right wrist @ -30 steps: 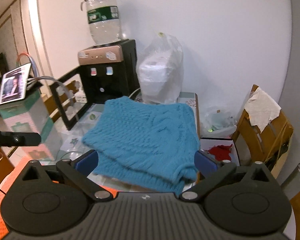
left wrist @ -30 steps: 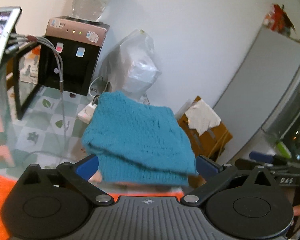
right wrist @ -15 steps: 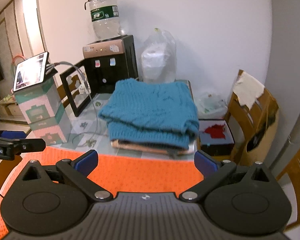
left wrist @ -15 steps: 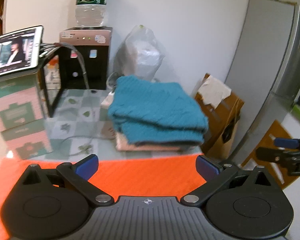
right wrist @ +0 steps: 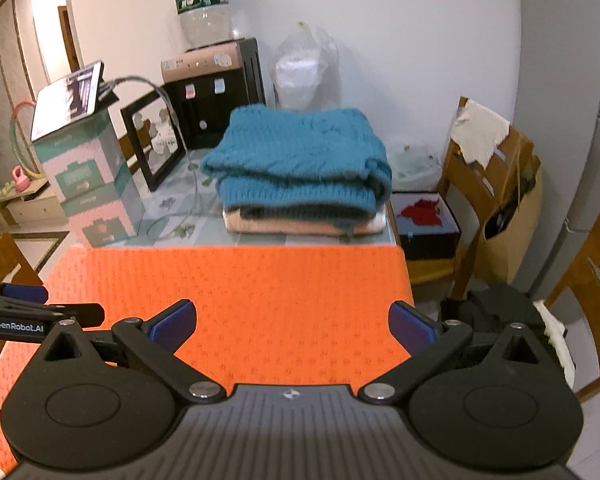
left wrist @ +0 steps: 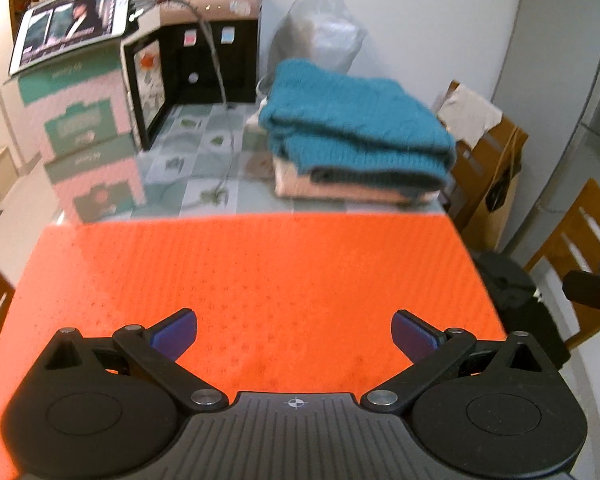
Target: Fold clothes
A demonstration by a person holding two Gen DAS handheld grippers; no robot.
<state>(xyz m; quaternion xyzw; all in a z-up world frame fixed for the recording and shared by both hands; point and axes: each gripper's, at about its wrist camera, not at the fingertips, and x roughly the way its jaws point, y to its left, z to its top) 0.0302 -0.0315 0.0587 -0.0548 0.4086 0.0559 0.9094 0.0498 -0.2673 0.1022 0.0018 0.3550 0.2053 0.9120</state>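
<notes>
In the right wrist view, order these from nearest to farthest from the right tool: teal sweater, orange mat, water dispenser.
1. orange mat, directly under and ahead of the right tool.
2. teal sweater, folded on a pile beyond the mat.
3. water dispenser, behind, left, by the wall.

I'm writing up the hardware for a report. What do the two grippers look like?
Both match: a black ribbed body, two round black discs at the sides, black linkage arms with silver pivot pins, and blue pads on the jaws. The left gripper and right gripper each bear a small white crosshair mark on the body. White "GenRobot.AI" lettering shows on the left one's side in the right wrist view.
</notes>
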